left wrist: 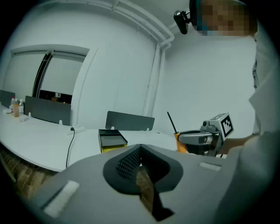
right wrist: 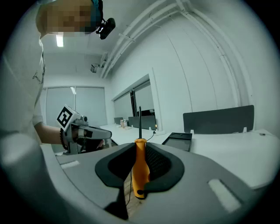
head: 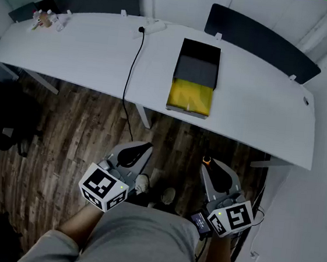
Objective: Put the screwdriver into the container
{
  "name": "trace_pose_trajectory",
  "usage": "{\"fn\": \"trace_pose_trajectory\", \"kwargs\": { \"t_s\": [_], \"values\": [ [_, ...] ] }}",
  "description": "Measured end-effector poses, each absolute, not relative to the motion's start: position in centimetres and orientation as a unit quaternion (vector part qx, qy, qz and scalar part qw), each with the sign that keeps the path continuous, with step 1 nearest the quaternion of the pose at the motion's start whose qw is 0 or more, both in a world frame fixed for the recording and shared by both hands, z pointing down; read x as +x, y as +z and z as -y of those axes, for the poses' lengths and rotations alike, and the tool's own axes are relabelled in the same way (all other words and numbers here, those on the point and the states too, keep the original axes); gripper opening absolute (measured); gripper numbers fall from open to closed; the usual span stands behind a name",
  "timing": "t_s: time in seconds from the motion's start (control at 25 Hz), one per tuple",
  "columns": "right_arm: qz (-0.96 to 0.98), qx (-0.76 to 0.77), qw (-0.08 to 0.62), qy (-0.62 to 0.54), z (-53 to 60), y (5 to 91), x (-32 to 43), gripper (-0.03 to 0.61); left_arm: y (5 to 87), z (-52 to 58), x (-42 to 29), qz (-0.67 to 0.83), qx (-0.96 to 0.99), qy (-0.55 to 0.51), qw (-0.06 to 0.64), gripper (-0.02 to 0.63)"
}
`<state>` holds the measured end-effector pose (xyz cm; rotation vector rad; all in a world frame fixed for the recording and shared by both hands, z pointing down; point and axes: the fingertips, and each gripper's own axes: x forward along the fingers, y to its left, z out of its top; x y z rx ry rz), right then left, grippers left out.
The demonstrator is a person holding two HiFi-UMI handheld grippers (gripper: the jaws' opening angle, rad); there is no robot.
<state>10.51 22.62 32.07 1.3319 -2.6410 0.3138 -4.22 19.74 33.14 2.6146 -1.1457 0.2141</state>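
An orange-handled screwdriver (right wrist: 140, 168) with a thin black shaft stands upright between the jaws of my right gripper (right wrist: 141, 151), which is shut on its handle. In the head view only the handle's orange tip (head: 206, 160) shows at the right gripper (head: 212, 167). The container (head: 194, 78), a black box with a yellow lining at its near end, lies on the white table (head: 78, 59), well ahead of both grippers. My left gripper (head: 139, 149) is shut with nothing in it (left wrist: 140, 154). Both are held low over the wooden floor, short of the table's edge.
A black cable (head: 133, 65) runs from a white power strip (head: 153, 27) over the table's front edge to the floor. Small bottles (head: 44, 20) stand at the far left corner. Dark divider panels (head: 261, 42) line the table's back. The person's feet (head: 154, 190) are between the grippers.
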Motion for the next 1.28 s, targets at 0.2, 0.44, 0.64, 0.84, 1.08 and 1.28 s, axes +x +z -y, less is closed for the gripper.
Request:
{"fn": "trace_pose_trajectory", "kwargs": {
  "t_s": [0.2, 0.44, 0.64, 0.84, 1.08, 1.28],
  "values": [
    [0.883, 0.447, 0.088, 0.113, -23.5, 32.4, 9.5, 0.087, 33.4, -21.1, -5.0, 0.392, 0.905, 0.080, 0.146, 0.002],
    [0.883, 0.445, 0.088, 0.120, -24.2, 32.8, 8.5, 0.087, 33.6, -22.0, -5.3, 0.383, 0.908, 0.080, 0.150, 0.002],
    [0.887, 0.432, 0.077, 0.141, -24.1, 33.0, 7.3, 0.088, 33.7, -22.3, -5.8, 0.377, 0.910, 0.080, 0.152, 0.002],
    [0.885, 0.436, 0.081, 0.140, -23.9, 33.1, 6.0, 0.087, 33.9, -22.3, -7.0, 0.372, 0.912, 0.080, 0.153, 0.002],
    [0.879, 0.451, 0.080, 0.132, -23.5, 32.7, 4.3, 0.087, 34.3, -22.0, -9.2, 0.362, 0.916, 0.078, 0.156, 0.002],
    [0.872, 0.468, 0.078, 0.121, -23.3, 32.0, 3.1, 0.088, 34.2, -21.6, -10.9, 0.353, 0.920, 0.074, 0.154, 0.002]
  ]
}}
